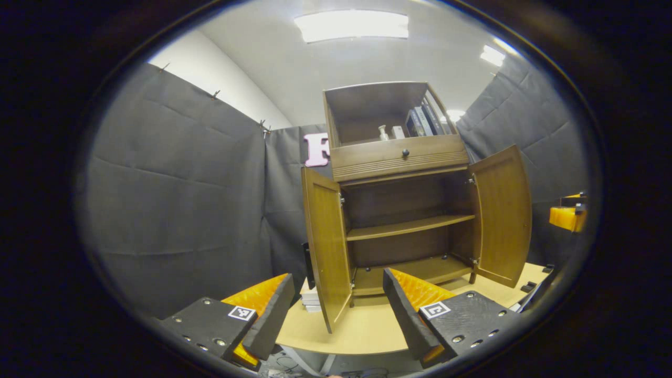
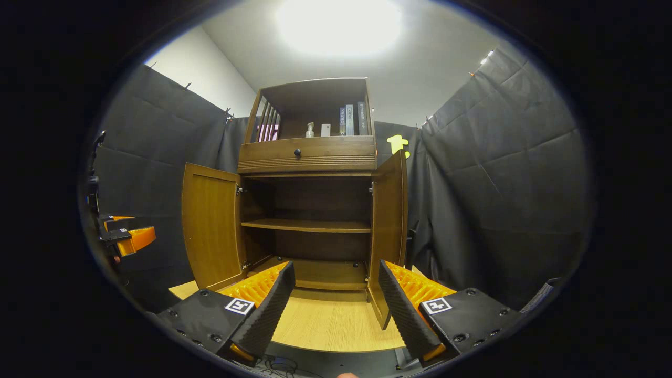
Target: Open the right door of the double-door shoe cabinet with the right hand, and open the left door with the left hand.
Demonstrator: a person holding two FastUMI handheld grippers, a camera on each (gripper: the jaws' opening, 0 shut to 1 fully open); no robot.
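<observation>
Left handheld two-finger gripper [image 1: 338, 307]: each finger is a flat wedge-shaped plate faced with a ribbed foam pad [image 1: 400, 315]. Behind each pad sits a ridged plastic backing. Each finger is mounted on a matte, speckled dark block with round silver screws set in recessed holes and one small square black-and-white coded marker [image 1: 434, 310].

Right handheld two-finger gripper [image 2: 336, 302]: the same build, with finely ribbed pads [image 2: 270, 310], ridged backings, dark screw-studded blocks, and a square coded marker [image 2: 239, 306] on each. A dark ribbed cable [image 2: 541, 296] curves away at its right edge.
</observation>
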